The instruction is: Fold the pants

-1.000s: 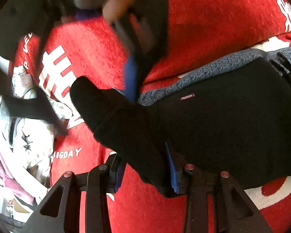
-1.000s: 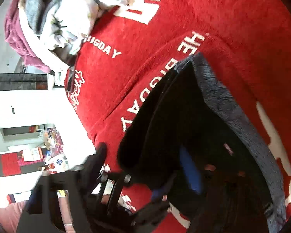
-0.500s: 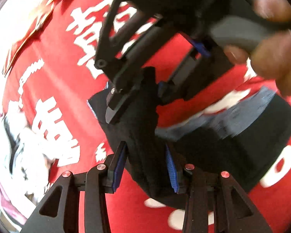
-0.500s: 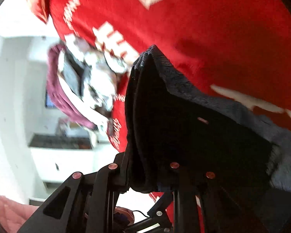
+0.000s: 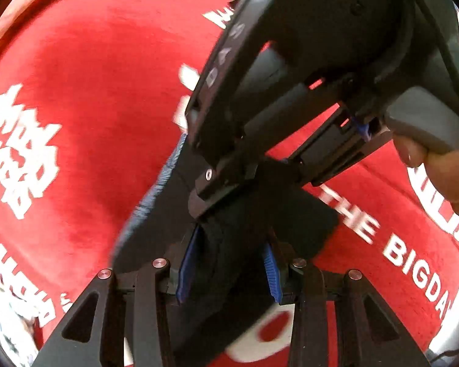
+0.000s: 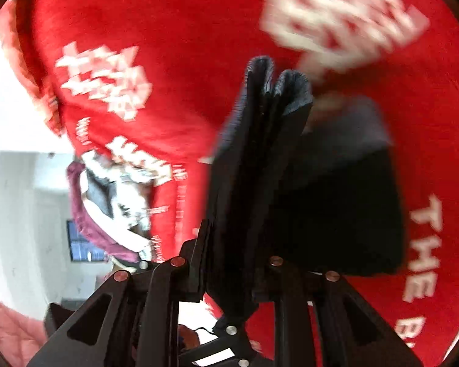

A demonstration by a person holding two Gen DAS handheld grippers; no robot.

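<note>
your left gripper (image 5: 226,266) and right gripper (image 6: 229,263) both have their jaws closed on the black pants (image 5: 248,214), now lifted off the red blanket (image 5: 91,91) and bunched at frame centre, where 1 second ago they lay spread. the right jaws have just tightened.

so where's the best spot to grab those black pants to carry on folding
Probably at the folded edge, where both claws already have them. The black pants hang in stacked layers, grey lining at the rim, so a pinch across that edge from the open side takes every layer at once. The left claw and the right claw each clamp the cloth there above the red blanket.
</note>
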